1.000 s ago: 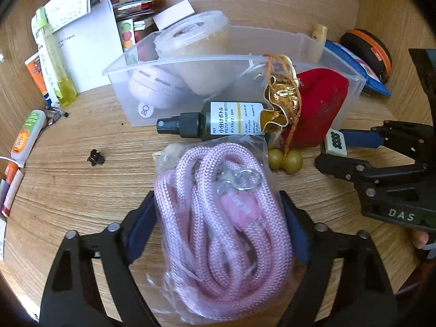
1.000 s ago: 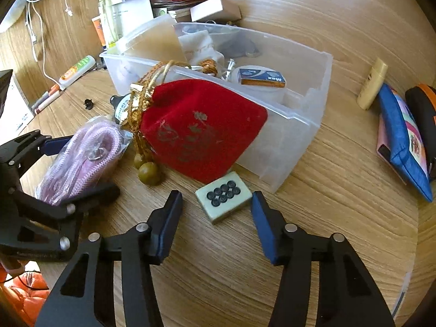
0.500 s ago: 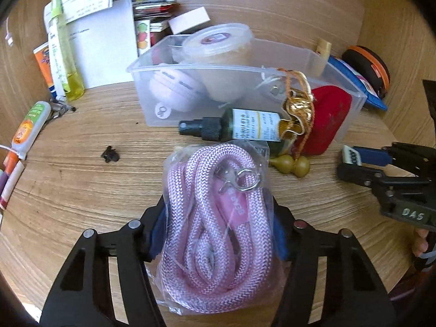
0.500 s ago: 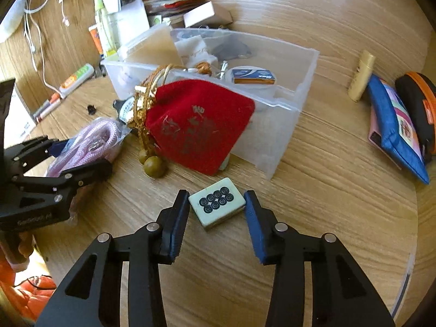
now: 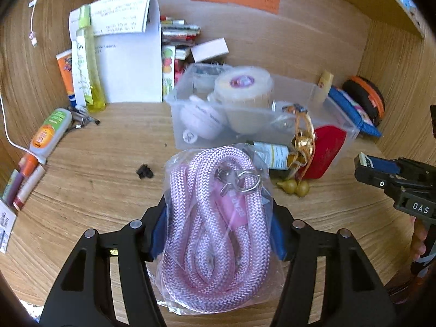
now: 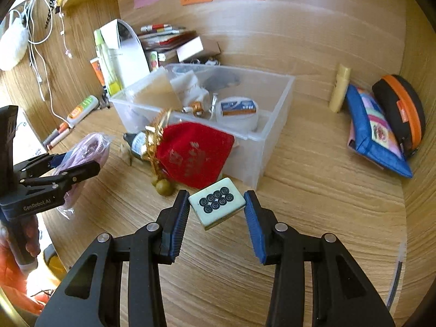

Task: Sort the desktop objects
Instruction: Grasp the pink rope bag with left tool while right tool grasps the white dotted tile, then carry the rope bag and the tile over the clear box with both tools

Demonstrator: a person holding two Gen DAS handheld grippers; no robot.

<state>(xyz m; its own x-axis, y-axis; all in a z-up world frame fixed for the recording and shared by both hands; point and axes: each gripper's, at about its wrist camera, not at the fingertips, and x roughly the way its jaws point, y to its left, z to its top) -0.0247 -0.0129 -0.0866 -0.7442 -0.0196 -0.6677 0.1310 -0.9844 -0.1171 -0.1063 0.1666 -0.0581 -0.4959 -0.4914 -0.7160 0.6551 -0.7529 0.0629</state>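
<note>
- The left hand-held gripper (image 5: 218, 234) is clenched on the bagged pink rope (image 5: 218, 218), its blue pads pressing the bundle from both sides. In the right wrist view the bag hangs off the counter (image 6: 313, 204), in front and to the left of the clear bin (image 6: 272, 136). Gripping the middle likely keeps the loose coil from sliding out of its plastic.
- The right hand-held gripper (image 6: 216, 218) grasps the mahjong tile (image 6: 216, 204) by two opposite corners, so the tile sits askew between the pads. It appears raised just in front of the clear bin, beside the red pouch (image 6: 196, 152).
- The red pouch leans against the bin's front wall, with a small spray bottle (image 5: 272, 154) lying at its left.
- Judging by the task, both held items seem meant for the bin.
- Count: one rope bundle, one tile, one red pouch, one spray bottle, one bin and two olive beads (image 5: 295, 188) on the pouch cord.
</note>
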